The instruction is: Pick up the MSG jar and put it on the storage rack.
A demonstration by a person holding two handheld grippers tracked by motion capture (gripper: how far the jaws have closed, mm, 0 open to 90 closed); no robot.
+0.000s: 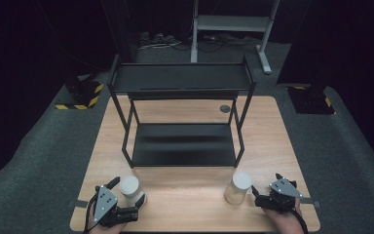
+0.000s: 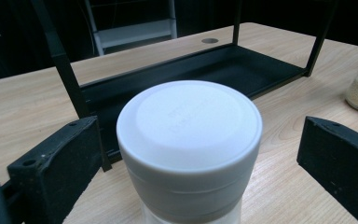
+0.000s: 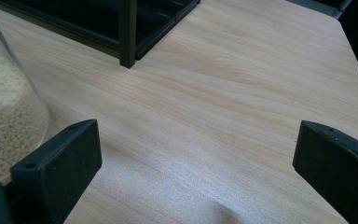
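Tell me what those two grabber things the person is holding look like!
Each is black. The left gripper and right gripper both carry a grey three-cornered plate with small dark dots on top. Their jaws are chunky black blocks with little holes. A black cable trails from each one.

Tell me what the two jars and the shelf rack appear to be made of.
Left jar: matte white cap, likely plastic, with faint moulded lettering. Right jar: clear wall, glass or plastic, showing pale grains inside. Shelf rack: thin black frame and trays, probably painted metal, with a dull sheen.
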